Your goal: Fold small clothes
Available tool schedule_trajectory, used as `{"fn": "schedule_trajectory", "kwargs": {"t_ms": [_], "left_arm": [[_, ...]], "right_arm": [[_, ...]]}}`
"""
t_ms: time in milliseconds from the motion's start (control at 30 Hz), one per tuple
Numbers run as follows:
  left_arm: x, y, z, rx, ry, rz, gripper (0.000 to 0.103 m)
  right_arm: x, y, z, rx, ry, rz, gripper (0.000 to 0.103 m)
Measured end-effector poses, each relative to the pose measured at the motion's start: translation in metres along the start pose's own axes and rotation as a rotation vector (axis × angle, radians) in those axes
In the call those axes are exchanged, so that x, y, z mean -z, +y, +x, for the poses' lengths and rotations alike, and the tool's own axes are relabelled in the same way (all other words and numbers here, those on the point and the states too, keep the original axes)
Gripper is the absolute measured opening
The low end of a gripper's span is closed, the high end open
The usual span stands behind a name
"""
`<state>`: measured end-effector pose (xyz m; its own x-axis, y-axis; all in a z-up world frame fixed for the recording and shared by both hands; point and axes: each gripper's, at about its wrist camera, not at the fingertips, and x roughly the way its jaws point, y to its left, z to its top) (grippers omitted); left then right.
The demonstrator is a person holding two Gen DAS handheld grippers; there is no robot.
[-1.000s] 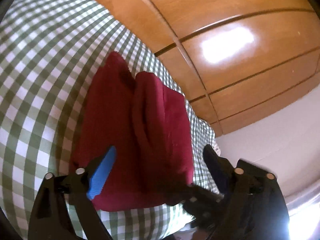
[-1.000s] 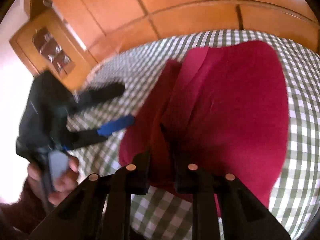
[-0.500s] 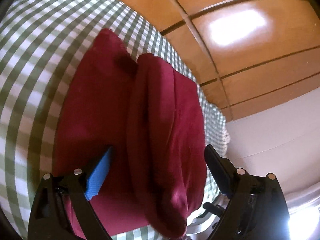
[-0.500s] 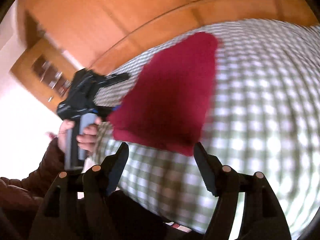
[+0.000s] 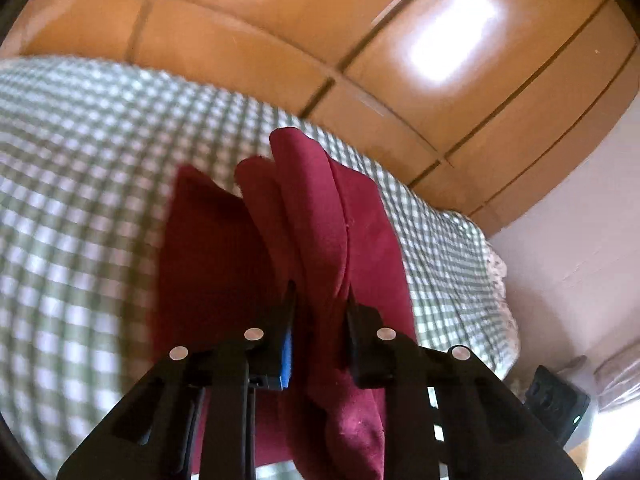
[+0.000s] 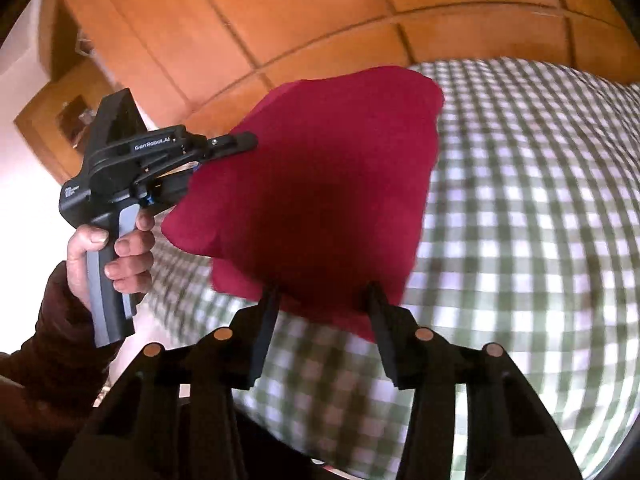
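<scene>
Dark red soft fabric garment (image 5: 316, 240) lies in folds on a green and white checked cloth (image 5: 80, 184) that covers the bed, and one side of it is lifted off the cloth. In the left wrist view a thick fold of the garment runs between the two black fingers (image 5: 356, 344) of the left tool (image 5: 318, 296), and a blue pad shows on the inner side of one finger. The jaws of this tool have just been closing and now stand narrow, pressed on the fold from both sides. In the right wrist view the same garment (image 6: 320, 184) hangs from the left tool (image 6: 224, 144), which a hand (image 6: 112, 252) in a dark sleeve holds by its grey handle. The right tool (image 6: 320, 292) is near the lower edge of the garment; its jaws have just been closing but stand half open, and the cloth edge is between them without being pressed. Behind the bed stands an orange-brown wooden panelled wardrobe (image 5: 360, 40).
</scene>
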<state>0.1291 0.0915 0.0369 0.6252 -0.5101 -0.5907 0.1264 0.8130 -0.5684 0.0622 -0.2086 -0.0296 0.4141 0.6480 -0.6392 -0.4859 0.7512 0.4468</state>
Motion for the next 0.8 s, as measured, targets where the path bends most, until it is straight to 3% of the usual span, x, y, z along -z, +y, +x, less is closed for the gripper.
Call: {"fn": "schedule_trajectory", "kwargs": {"t_ms": [67,200,267,333,367,500,600,700,800], "left_arm": [[0.007,0.016,-0.006,-0.085,-0.005,0.021,0.020],[0.015,0.050,0.011,-0.225,0.054,-0.031,0.021],[0.016,0.067,0.015,-0.269,0.056,-0.081,0.044],[0.018,0.072,0.002,-0.315,0.006,-0.125,0.066],[0.015,0.072,-0.010,-0.328,-0.044,-0.142,0.068],[0.008,0.059,-0.036,-0.251,-0.148,-0.123,0.068],[0.009,0.024,-0.038,-0.226,-0.202,0.021,0.068],[0.015,-0.005,-0.015,-0.232,-0.161,0.161,0.069],[0.028,-0.003,0.013,-0.265,-0.077,0.208,0.069]], "right_arm": [[0.000,0.012,0.019,-0.020,0.032,-0.018,0.047],[0.000,0.029,0.057,-0.011,0.100,-0.067,0.047],[0.000,0.033,0.058,0.003,0.106,-0.079,0.047],[0.001,0.029,0.050,-0.009,0.117,-0.086,0.050],[-0.001,0.026,0.043,-0.031,0.119,-0.079,0.052],[-0.026,0.011,0.014,-0.072,0.030,-0.018,0.059],[-0.059,-0.006,0.009,-0.057,-0.035,0.051,0.058],[-0.090,-0.017,0.021,-0.001,-0.059,0.094,0.055],[-0.121,-0.021,0.053,0.001,-0.043,0.141,0.055]]}}
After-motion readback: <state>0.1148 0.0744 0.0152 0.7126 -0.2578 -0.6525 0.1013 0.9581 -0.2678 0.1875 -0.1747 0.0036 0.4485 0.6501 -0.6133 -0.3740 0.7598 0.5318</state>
